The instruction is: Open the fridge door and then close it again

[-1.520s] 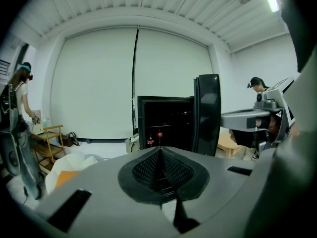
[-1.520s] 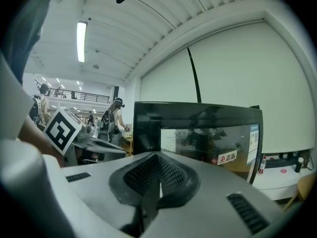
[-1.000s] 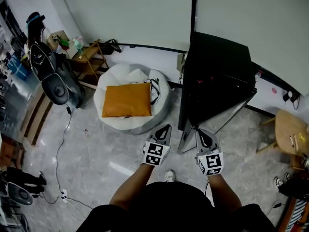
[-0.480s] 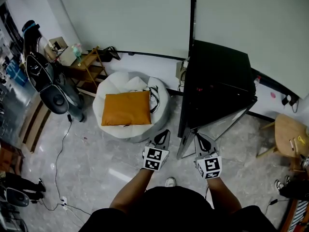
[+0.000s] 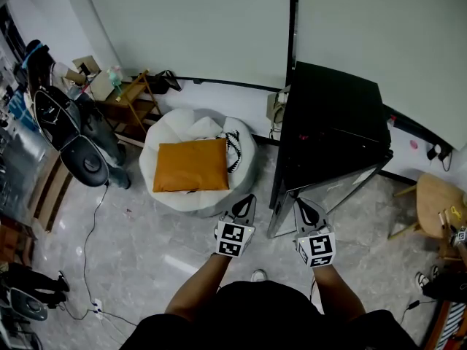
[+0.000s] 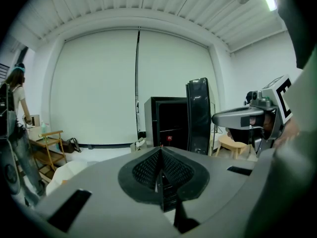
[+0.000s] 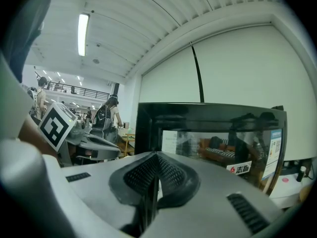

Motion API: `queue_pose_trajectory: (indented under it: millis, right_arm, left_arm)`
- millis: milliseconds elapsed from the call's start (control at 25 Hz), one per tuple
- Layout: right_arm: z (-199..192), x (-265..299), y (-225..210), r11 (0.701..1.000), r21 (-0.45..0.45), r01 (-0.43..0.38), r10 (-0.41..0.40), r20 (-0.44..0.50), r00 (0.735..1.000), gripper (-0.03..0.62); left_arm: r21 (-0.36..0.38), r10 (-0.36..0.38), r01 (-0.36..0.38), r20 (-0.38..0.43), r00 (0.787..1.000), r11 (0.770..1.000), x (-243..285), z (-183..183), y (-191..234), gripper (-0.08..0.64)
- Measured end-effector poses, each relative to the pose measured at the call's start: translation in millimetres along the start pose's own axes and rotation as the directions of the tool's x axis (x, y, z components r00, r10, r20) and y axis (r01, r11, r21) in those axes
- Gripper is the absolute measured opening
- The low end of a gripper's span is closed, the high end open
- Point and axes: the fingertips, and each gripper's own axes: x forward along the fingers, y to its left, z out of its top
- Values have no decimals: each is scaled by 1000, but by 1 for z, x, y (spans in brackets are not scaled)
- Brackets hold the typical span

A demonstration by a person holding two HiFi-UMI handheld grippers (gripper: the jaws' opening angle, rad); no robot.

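Black fridge [image 5: 332,119], orange cushion [image 5: 191,165]

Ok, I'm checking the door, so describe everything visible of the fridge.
The fridge is a glossy black cabinet standing on the grey floor by the white wall. Its door, a glass pane in a black frame with stickers, is swung open. The inside is dark but for a small red light. The left gripper and right gripper, both shut, point at it; neither visibly touches it.
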Motion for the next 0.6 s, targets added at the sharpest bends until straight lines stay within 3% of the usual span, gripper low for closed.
queue_pose_trajectory:
  millis: [600]
  right_arm:
    - [3, 31, -11, 1000, -22, -2, 2, 9, 1000, 18]
  left_arm:
    - [9, -1, 1, 7, 1000, 1000, 20, 4, 12, 20]
